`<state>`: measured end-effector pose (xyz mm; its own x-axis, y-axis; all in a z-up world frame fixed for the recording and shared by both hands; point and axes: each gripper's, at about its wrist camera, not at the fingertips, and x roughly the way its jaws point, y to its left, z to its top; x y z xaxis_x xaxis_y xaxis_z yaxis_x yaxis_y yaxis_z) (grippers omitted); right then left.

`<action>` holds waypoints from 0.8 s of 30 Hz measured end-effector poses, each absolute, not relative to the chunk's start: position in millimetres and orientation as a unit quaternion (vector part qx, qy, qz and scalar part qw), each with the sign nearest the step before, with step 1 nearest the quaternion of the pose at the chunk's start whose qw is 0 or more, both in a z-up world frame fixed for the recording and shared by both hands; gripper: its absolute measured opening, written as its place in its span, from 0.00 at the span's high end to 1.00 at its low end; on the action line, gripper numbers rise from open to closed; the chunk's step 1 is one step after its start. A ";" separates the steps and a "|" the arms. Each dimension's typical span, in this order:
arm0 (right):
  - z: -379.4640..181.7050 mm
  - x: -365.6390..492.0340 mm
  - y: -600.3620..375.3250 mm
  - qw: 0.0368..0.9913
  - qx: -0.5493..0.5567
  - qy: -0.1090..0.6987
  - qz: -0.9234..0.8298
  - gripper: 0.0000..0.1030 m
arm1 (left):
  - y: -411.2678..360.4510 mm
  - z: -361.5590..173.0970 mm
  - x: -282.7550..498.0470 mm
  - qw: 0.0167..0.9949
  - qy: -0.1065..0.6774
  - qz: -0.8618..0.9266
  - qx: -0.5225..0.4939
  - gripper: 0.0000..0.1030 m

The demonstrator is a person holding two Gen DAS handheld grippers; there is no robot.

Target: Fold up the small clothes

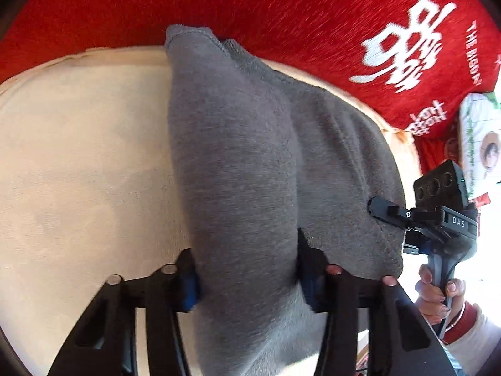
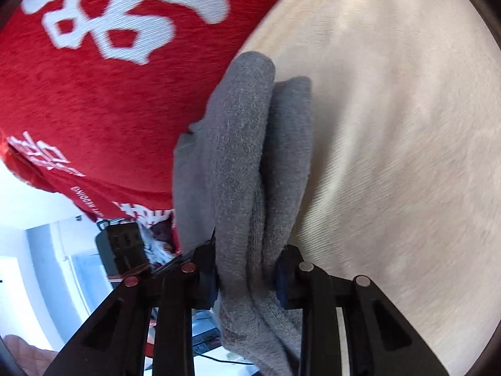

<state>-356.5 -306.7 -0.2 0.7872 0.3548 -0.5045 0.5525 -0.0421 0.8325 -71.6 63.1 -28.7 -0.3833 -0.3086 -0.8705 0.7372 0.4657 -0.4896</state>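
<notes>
Clearly both grippers have the small grey knit garment (image 1: 238, 144) clenched between their fingers. The left gripper (image 1: 247, 279) pinches one bunched end, and the cloth runs straight away from it over the cream cloth-covered surface (image 1: 78, 156) toward the red fabric with white lettering (image 1: 281, 9). The right gripper (image 2: 247, 279) grips a doubled edge at the garment's other near corner; in the left view it sits just to the right, with a hand (image 1: 435, 291) on its handle. The garment's long axis points away from both, so the far hem looks like the fold's target.
</notes>
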 end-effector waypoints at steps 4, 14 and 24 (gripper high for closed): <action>21.5 -349.0 -294.4 0.618 0.726 0.294 -0.070 0.72 | 71.2 -12.3 -68.5 0.522 0.668 -0.513 0.137 0.56; 76.8 -324.8 -224.8 0.629 0.723 0.282 -0.050 0.72 | 140.3 41.0 -57.5 0.527 0.647 -0.538 0.114 0.56; 48.5 -278.0 -140.1 0.617 0.720 0.316 -0.031 0.72 | 241.7 24.3 -30.3 0.561 0.657 -0.487 0.128 0.55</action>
<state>-278.0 -140.1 48.5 0.7978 0.4170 -0.4353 0.4943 -0.0393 0.8684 -30.3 241.7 24.3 -0.3376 -0.3790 -0.8616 0.7148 0.4924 -0.4966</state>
